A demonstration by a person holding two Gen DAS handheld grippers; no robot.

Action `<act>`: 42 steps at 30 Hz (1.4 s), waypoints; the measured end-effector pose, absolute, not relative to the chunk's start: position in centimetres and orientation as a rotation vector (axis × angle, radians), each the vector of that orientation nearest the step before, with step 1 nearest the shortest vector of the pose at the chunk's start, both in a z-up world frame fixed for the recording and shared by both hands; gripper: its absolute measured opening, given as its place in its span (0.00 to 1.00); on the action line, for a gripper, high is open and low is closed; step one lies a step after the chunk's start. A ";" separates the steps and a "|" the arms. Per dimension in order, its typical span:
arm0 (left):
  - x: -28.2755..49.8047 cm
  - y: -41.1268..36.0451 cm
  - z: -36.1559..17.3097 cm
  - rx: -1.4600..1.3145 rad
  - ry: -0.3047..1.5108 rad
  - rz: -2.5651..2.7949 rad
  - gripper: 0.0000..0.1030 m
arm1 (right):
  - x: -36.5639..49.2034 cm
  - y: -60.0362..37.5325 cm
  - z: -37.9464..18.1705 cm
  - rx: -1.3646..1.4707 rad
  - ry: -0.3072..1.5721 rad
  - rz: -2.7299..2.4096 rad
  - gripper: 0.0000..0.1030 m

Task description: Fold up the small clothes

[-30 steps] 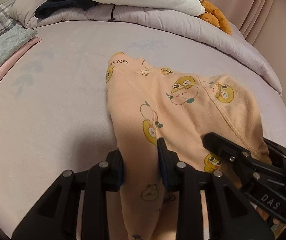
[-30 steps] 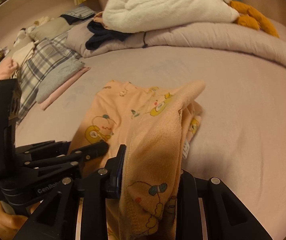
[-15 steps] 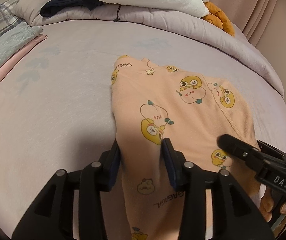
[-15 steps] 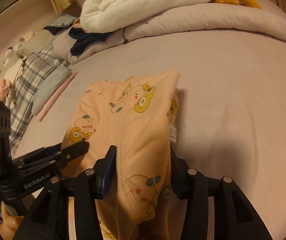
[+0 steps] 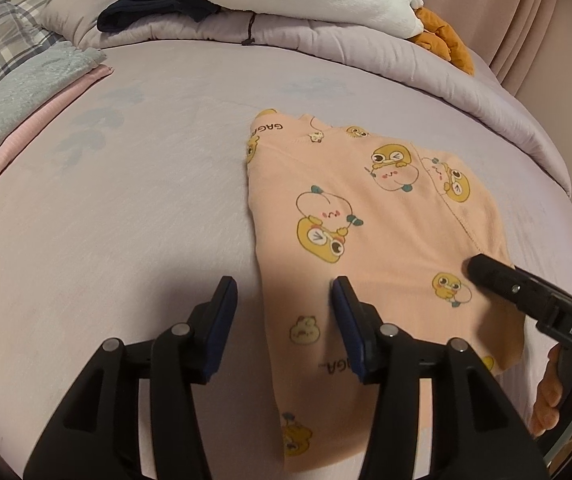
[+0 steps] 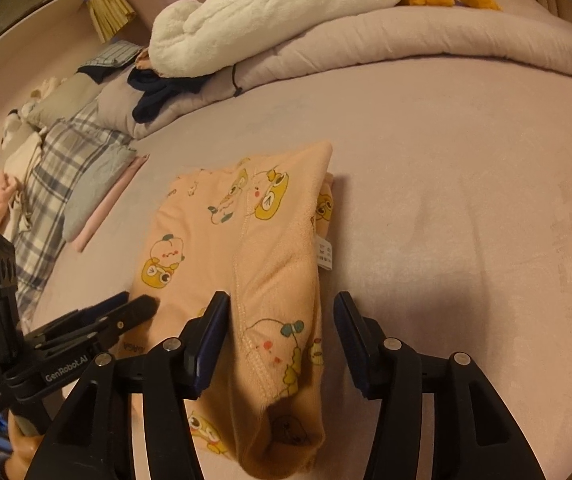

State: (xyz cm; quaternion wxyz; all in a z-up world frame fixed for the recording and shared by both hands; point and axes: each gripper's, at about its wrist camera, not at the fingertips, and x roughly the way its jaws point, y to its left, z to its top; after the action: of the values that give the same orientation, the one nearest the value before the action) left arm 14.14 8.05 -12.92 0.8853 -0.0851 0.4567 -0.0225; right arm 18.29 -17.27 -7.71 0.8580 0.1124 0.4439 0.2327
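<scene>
Both grippers' spread jaws straddle the folded peach garment (image 5: 370, 216).

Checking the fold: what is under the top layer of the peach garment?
Under the peach garment's top flap, a lower printed layer and a white care label peek out on its right edge. Anything further inside is covered.

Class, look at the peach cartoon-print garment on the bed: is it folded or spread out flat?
Folded. The peach garment lies doubled, a seamed top layer overlapping the lower one, with a care label showing between layers at its right edge.
</scene>
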 end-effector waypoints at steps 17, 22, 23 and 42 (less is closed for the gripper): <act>11.9 7.9 -12.7 -0.172 0.954 -0.037 0.49 | 17.2 -17.2 -7.7 0.198 0.936 0.476 0.51; 11.1 7.8 -12.4 -0.165 0.957 -0.035 0.47 | 16.3 -17.3 -7.6 0.194 0.933 0.491 0.51; 11.0 7.8 -12.4 -0.165 0.956 -0.034 0.47 | 16.0 -17.3 -7.6 0.191 0.933 0.494 0.51; 6.9 6.9 -9.4 -0.159 0.915 -0.029 0.64 | 11.4 -16.7 -5.5 0.116 0.892 0.537 0.51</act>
State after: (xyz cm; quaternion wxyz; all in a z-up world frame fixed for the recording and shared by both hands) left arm 6.87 6.87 -9.42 0.8940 -0.0765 0.4412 -0.0141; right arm 11.42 -16.67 -5.46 0.8658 0.0554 0.4260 0.2565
